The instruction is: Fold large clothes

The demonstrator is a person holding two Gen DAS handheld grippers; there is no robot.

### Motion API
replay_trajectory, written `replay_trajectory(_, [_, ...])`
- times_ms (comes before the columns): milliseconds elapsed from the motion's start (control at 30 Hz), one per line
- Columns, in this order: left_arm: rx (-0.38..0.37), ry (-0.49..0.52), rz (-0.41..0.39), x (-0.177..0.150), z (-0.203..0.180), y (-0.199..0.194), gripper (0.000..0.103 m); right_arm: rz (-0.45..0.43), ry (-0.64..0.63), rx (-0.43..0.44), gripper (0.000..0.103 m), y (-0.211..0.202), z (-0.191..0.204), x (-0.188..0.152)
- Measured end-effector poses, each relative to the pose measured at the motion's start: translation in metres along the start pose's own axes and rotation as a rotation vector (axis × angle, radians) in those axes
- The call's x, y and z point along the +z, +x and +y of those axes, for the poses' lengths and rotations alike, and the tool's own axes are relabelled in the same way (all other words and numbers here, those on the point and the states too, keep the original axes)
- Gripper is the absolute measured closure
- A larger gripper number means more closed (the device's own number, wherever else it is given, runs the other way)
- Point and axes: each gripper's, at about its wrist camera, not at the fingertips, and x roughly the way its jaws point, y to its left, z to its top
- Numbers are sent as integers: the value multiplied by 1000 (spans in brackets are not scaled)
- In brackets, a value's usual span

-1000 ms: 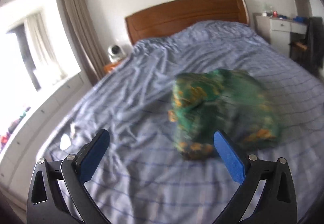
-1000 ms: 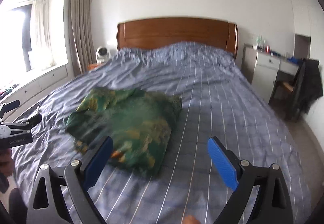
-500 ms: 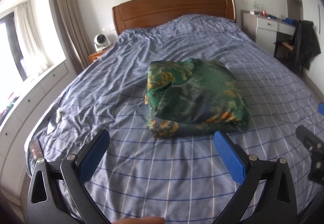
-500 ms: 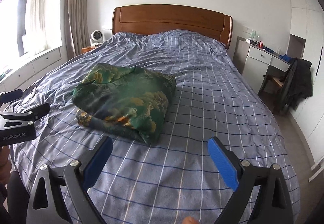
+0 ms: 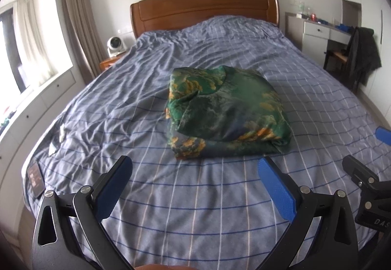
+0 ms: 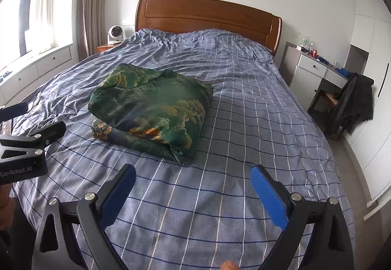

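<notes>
Gaping left tongs (image 5: pixel 195 170), right tongs (image 6: pixel 193 177), both empty.

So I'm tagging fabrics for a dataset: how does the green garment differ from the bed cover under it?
The garment is green with gold patterning; the cover is blue with a thin line grid. The garment is folded into a thick, compact bundle; the cover lies spread over the whole bed. The garment looks slightly shiny; the cover looks matte and is creased near the headboard. Both are soft cloth, and neither is held by a gripper.
</notes>
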Motion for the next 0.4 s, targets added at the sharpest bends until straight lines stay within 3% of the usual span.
replay_trajectory(400, [-12,-15,-48,-2,-1,-12,0,9,35,3,6,-5,-2,3])
